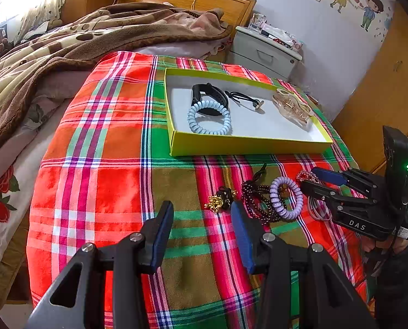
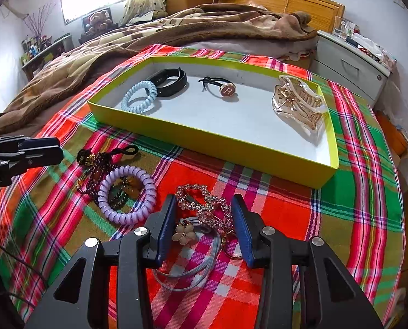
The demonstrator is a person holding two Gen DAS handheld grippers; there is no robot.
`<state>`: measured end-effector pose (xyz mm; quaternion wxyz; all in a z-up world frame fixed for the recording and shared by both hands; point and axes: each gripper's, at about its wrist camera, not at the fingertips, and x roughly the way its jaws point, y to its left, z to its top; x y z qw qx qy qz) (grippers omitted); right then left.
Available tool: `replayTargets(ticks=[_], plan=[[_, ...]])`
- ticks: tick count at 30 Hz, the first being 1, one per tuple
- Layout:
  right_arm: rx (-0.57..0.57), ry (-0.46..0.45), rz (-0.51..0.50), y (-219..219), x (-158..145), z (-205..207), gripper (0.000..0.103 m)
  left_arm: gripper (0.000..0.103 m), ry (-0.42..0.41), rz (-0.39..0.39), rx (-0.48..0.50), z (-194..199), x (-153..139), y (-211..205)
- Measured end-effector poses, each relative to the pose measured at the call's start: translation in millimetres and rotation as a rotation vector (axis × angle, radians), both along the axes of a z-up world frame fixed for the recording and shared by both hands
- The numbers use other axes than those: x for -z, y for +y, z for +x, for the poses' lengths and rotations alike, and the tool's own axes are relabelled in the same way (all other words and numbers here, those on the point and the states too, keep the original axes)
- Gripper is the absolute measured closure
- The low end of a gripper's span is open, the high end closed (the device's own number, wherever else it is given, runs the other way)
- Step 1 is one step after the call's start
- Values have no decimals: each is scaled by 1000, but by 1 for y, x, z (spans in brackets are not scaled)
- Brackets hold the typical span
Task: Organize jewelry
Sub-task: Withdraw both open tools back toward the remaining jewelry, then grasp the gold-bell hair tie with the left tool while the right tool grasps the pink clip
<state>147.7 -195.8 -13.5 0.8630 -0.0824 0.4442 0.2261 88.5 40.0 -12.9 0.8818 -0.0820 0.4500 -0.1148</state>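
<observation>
we see the tray (image 2: 212, 134) at 12 o'clock on the cloth (image 2: 300, 213). in it: spiral tie (image 2: 138, 96) at 10, watch band (image 2: 169, 81) just behind and touching it, button hair tie (image 2: 222, 87) centre, claw clip (image 2: 300, 107) at 2. before the tray, a second spiral tie (image 2: 127, 197) on the beads (image 2: 94, 170) at 9; rhinestone bracelet (image 2: 204, 205) and flower hair tie (image 2: 183, 233) at 6.

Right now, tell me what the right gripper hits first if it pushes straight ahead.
Most likely the rhinestone bracelet, lying between the open right gripper fingers just beyond the flower hair tie; depth is uncertain.
</observation>
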Motion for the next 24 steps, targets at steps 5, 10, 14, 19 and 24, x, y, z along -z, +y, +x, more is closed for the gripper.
replayTargets(ticks=[5, 10, 14, 19, 24], plan=[[40, -26, 37, -7, -5, 0, 61, 58, 6, 3, -10, 0, 1, 2], [90, -45, 95, -17, -12, 0, 61, 58, 4, 4, -9, -1, -1, 3], [124, -62, 137, -25, -18, 0, 61, 58, 5, 5, -7, -1, 0, 3], [185, -97, 171, -36, -27, -2, 61, 58, 11, -8, -7, -1, 1, 5], [223, -132, 189, -45, -36, -9, 61, 58, 11, -3, 4, -1, 2, 2]])
